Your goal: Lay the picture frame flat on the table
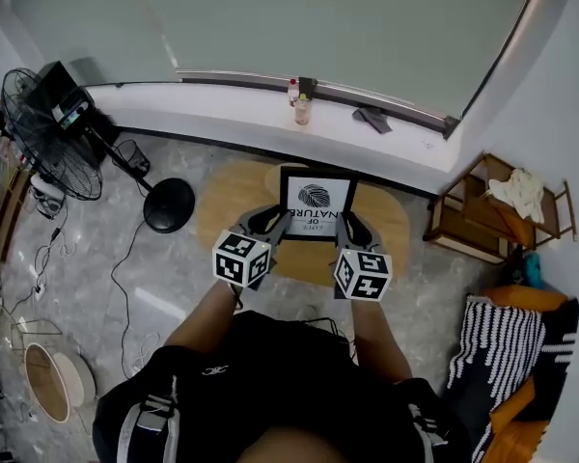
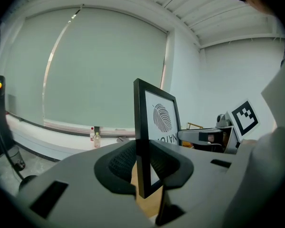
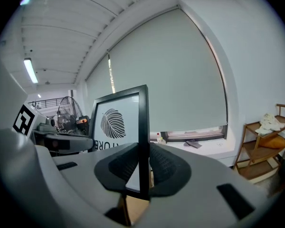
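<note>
Left hand-held gripper (image 1: 275,222) and right hand-held gripper (image 1: 352,228) hide the picture frame's (image 1: 317,196) lower corners.

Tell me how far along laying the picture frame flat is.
Done: both grippers have hold, the left gripper shut on the left edge of the picture frame, the right gripper on its right edge. In hand: the frame stands upright between them over the wooden table. Left: tip it down flat and let go.

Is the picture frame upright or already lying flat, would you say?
Not flat: the picture frame stands raised, clamped by the left gripper and right gripper.
</note>
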`<action>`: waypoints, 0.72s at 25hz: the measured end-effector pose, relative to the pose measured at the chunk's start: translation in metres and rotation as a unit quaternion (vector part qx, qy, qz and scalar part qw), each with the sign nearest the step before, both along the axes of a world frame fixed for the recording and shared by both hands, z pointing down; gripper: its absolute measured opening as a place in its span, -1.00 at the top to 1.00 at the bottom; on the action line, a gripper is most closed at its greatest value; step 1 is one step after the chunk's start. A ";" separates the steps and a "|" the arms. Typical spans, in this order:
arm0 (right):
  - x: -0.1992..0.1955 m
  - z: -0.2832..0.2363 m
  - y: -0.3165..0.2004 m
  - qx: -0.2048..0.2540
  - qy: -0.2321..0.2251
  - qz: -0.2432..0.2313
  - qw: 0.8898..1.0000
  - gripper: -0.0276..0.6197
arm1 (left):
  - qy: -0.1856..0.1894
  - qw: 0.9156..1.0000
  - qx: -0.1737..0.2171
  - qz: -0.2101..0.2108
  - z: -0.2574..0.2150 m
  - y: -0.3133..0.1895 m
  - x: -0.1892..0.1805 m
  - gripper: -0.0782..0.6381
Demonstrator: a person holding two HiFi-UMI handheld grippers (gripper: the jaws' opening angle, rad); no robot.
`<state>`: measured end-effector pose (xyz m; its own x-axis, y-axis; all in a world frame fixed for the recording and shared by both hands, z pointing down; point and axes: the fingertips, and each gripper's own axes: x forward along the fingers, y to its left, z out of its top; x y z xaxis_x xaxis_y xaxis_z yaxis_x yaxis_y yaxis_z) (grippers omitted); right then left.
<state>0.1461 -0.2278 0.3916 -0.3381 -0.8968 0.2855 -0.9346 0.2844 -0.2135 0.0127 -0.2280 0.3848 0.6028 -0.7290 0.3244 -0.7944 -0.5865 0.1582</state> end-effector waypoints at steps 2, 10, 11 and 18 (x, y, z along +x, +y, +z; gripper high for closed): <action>-0.001 0.006 -0.012 -0.007 0.005 -0.004 1.000 0.65 | 0.002 1.000 -0.010 0.000 0.007 -0.012 -0.001 0.51; -0.003 0.033 -0.064 -0.042 0.014 0.019 0.999 0.65 | 0.010 0.999 -0.037 0.034 0.035 -0.071 -0.003 0.51; -0.003 0.035 -0.070 -0.045 0.015 0.026 0.999 0.65 | 0.010 0.998 -0.040 0.043 0.038 -0.078 -0.002 0.51; -0.004 0.043 -0.106 -0.064 0.010 0.081 0.995 0.64 | 0.010 0.992 -0.055 0.114 0.047 -0.133 -0.001 0.50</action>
